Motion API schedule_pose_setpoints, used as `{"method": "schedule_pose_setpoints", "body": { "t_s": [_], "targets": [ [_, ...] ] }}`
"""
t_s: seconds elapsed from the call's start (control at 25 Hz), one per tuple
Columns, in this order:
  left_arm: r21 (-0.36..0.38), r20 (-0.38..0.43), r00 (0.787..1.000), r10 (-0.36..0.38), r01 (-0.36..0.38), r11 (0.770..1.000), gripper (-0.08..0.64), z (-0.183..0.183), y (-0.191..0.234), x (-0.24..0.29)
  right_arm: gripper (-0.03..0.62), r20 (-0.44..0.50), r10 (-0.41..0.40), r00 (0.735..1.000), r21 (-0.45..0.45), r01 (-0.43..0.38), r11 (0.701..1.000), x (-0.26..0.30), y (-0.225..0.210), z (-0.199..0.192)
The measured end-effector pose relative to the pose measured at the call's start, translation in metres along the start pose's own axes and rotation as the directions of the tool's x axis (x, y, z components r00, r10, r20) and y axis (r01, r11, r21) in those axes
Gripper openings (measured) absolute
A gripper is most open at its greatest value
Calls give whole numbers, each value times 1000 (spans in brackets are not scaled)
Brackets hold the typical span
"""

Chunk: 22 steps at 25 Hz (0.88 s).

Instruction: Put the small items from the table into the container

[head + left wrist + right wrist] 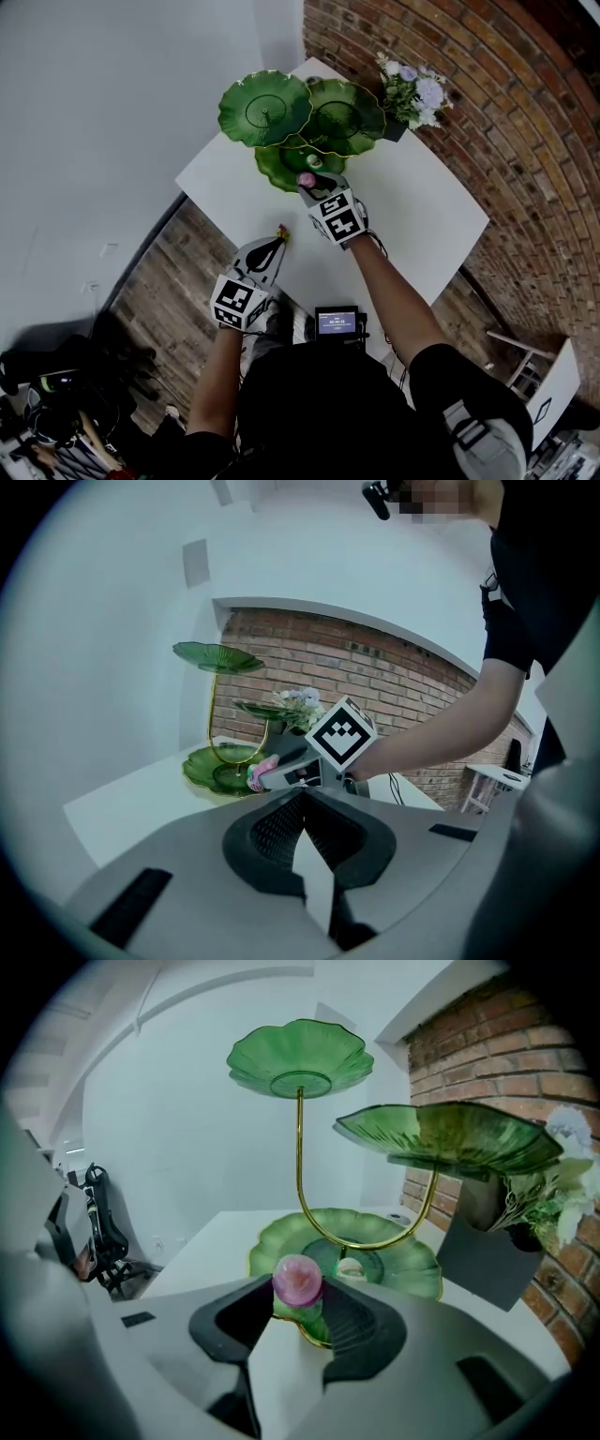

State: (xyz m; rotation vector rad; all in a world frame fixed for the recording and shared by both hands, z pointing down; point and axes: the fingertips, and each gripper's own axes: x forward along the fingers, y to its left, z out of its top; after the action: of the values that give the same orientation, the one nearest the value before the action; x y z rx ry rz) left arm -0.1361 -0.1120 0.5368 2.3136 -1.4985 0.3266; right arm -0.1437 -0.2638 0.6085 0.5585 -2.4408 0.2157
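A green leaf-shaped stand with three dishes (pixel 281 108) stands at the table's far end. Over the near rim of its lowest dish (pixel 412 1265) my right gripper (pixel 312 184) is shut on a small item with a pink ball top and green base (pixel 298 1283), also in the left gripper view (pixel 263 770). A pale round item (pixel 352 1267) lies in that dish. My left gripper (pixel 269 249) is shut with nothing between its jaws, near the table's left edge. A tiny yellow and red item (pixel 281 232) lies just beyond its tip.
A dark pot of white and purple flowers (pixel 412 94) stands against the brick wall (pixel 525 112) to the right of the stand. A small device with a lit screen (pixel 337 323) sits at the white table's (pixel 422 216) near edge. Wooden floor lies below on the left.
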Motion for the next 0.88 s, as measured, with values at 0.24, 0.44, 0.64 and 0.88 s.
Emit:
{"method": "schedule_pose_setpoints", "body": {
  "t_s": [0.24, 0.44, 0.64, 0.88],
  "targets": [
    [-5, 4, 1000, 3, -3, 1000, 9, -1, -1, -2, 173, -37, 0, 999, 7, 0, 1000, 1, 2, -14],
    [-2, 11, 1000, 18, -18, 1000, 9, -1, 2, -6, 173, -49, 4, 999, 11, -3, 1000, 1, 2, -14],
    [0, 14, 1000, 20, -20, 1000, 9, -1, 1, -9, 173, -76, 9, 997, 22, -7, 1000, -5, 3, -19],
    [3, 22, 1000, 17, -17, 1000, 9, 3, -5, -13, 173, -70, 0, 998, 31, 3, 1000, -17, 2, -19]
  ]
}}
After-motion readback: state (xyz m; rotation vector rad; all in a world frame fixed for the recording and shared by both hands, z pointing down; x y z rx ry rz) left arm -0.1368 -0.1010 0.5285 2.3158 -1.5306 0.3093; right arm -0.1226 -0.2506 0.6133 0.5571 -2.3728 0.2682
